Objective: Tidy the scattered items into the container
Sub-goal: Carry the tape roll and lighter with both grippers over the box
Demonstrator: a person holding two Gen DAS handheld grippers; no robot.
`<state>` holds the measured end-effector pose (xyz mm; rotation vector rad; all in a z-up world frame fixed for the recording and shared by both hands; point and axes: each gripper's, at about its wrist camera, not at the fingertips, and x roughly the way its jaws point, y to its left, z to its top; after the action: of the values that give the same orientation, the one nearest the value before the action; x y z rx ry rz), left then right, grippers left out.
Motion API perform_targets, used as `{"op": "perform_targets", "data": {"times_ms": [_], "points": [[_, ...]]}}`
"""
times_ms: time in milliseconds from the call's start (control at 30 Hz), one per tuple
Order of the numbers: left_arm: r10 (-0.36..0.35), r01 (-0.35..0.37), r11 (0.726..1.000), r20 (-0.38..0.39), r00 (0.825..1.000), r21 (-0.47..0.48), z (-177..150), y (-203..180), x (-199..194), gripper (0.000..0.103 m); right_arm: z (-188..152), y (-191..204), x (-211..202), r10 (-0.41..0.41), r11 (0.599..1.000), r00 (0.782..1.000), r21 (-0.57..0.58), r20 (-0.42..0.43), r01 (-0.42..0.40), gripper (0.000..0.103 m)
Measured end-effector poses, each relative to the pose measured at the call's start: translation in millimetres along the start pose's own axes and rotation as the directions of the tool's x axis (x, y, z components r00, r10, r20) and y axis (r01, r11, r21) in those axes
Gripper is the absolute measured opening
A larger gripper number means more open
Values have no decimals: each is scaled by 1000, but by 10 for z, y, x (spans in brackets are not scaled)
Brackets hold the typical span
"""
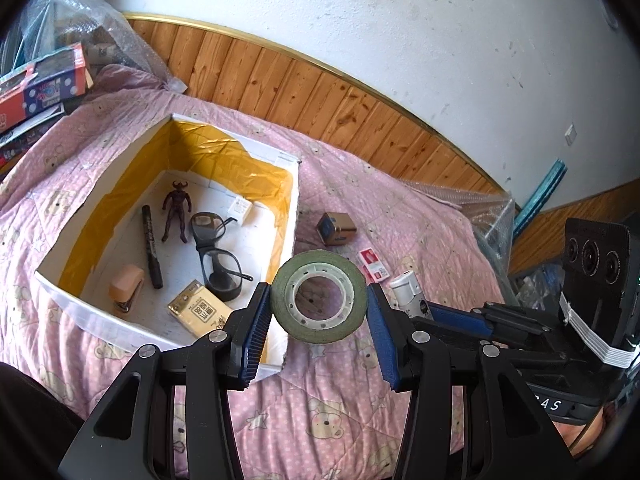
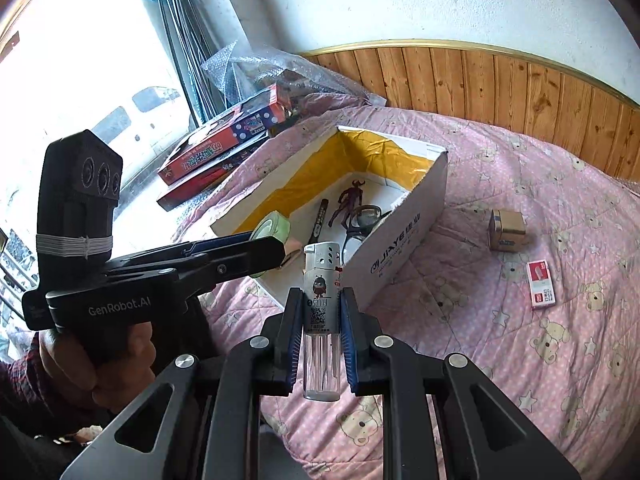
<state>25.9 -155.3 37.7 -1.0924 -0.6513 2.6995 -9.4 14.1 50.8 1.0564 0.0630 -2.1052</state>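
Left gripper (image 1: pixel 318 320): partly open, both pads squeeze the tape roll (image 1: pixel 318 295) by its sides, so it hangs up over the box corner, ready to drop in
Right gripper (image 2: pixel 320 334): squeezed tight on the lighter (image 2: pixel 321 300), held upright just in front of the box
Box (image 2: pixel 400 256): on the pink blanket (image 2: pixel 520 360), already has glasses (image 1: pixel 216 252), a marker (image 1: pixel 151 252), a toy figure (image 1: pixel 176 210)
Still outside: small brown cube (image 2: pixel 506 230), red-and-white packet (image 2: pixel 541 285)

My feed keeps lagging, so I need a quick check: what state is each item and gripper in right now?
Left gripper: shut on tape roll, held above the bed.
Right gripper: shut on lighter, upright.
Box: open, partly filled.
Glasses: in box, arms unfolded.
Marker: in box, capped.
Figurine: in box, lying flat.
Small cardboard cube: on quilt, outside box.
Red-and-white packet: on quilt, outside box.
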Motion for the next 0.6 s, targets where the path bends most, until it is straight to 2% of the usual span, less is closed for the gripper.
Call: {"op": "perform_targets", "data": {"times_ms": [600], "points": [[79,-79,997,1,997,-15,465,464,130,49,642,150,301,-9,997,1000,-78,3,9,19]]}}
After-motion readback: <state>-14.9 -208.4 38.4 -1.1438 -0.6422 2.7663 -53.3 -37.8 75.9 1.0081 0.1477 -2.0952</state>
